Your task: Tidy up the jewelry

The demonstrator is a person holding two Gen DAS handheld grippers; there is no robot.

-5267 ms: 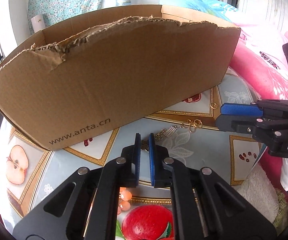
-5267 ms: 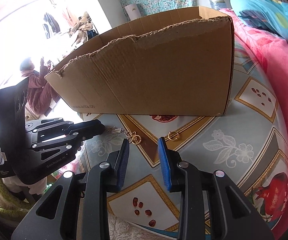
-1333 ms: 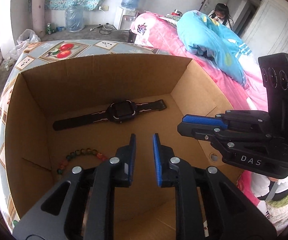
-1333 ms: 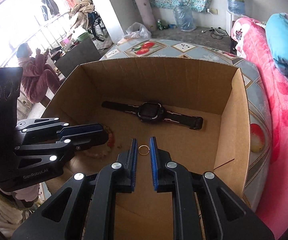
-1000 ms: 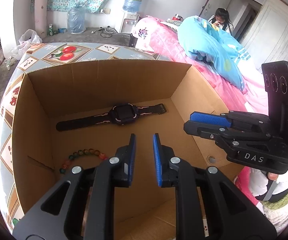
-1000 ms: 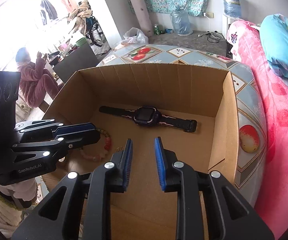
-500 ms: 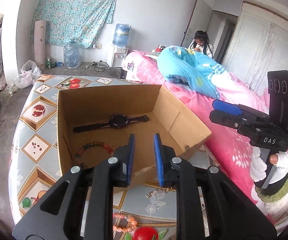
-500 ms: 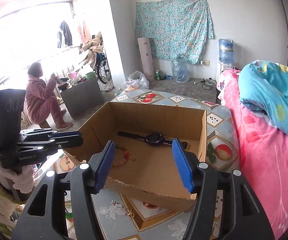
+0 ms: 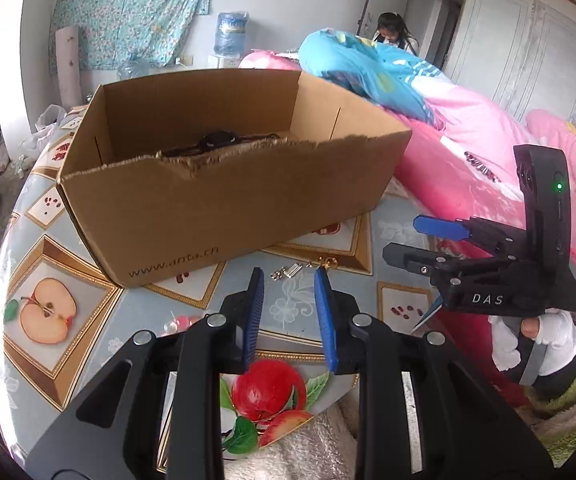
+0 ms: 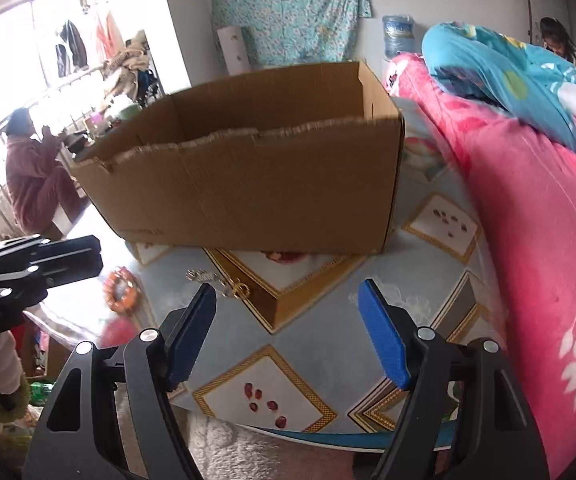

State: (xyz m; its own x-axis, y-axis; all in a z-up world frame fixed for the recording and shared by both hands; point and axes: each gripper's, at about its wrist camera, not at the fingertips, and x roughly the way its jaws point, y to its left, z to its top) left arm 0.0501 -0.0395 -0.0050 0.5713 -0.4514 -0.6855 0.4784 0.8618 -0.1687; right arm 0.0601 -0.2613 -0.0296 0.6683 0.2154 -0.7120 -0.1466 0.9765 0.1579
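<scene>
Both grippers are empty with fingers apart: the left gripper (image 9: pixel 288 312) moderately, the right gripper (image 10: pixel 288 336) wide. The small silver and gold jewelry pieces (image 9: pixel 302 267) lie on the fruit-patterned tablecloth (image 9: pixel 88 320), just before the near wall of the brown cardboard box (image 9: pixel 216 200). Their row runs along that wall, directly ahead of the left gripper, which seems nearer; from the right gripper they lie ahead and to the left.

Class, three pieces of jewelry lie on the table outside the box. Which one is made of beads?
The orange bracelet, a ring of round beads lying farthest left. The silver piece and gold earrings beside it are small metal items.
</scene>
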